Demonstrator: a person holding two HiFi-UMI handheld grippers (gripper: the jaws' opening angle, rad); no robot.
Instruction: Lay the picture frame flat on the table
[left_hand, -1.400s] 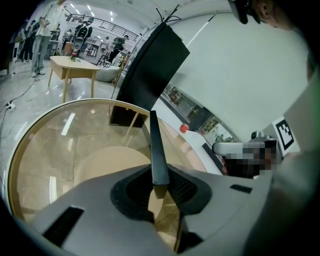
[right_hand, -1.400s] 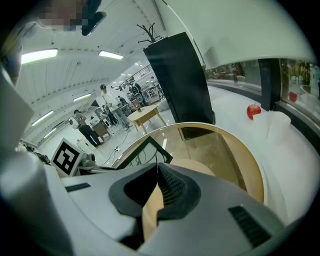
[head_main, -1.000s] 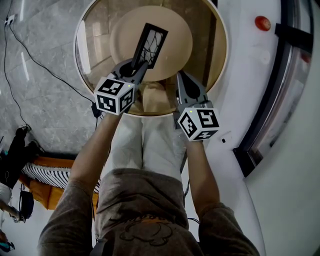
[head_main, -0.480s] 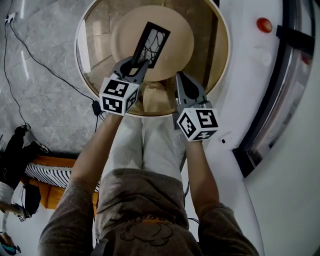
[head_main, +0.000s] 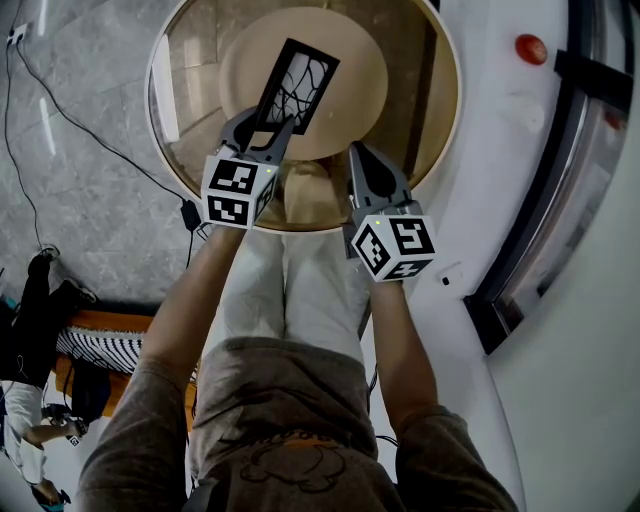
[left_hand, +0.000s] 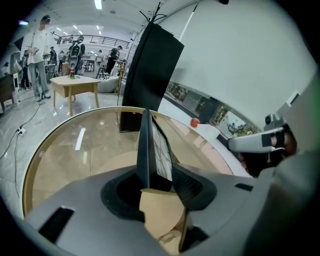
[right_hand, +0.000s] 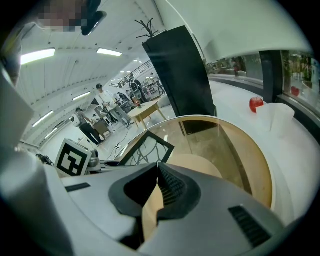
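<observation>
The black picture frame (head_main: 297, 85) with a branch drawing lies lengthwise over the round glass table (head_main: 160, 130). Its near end sits between the fingers of my left gripper (head_main: 265, 125). In the left gripper view the frame (left_hand: 144, 145) shows edge-on between the jaws of the left gripper (left_hand: 156, 172). Those jaws have just been opening, and a gap shows beside the right pad (left_hand: 186, 184). My right gripper (head_main: 356, 150) hovers over the table's near edge, shut and empty. In the right gripper view its tips (right_hand: 159, 167) meet, and the frame (right_hand: 145, 148) lies to their left.
A round wooden base (head_main: 345, 55) shows under the glass. A white counter (head_main: 500, 140) curves along the right, with a red ball (head_main: 530, 48) and a white cup (right_hand: 277, 115) on it. A tall black panel (left_hand: 150, 70) stands beyond the table. Cables (head_main: 60, 110) cross the floor at left.
The left gripper's jaws have spread apart around the frame's near end and the gripper has rolled a little. The frame has barely shifted. The right gripper has kept still.
</observation>
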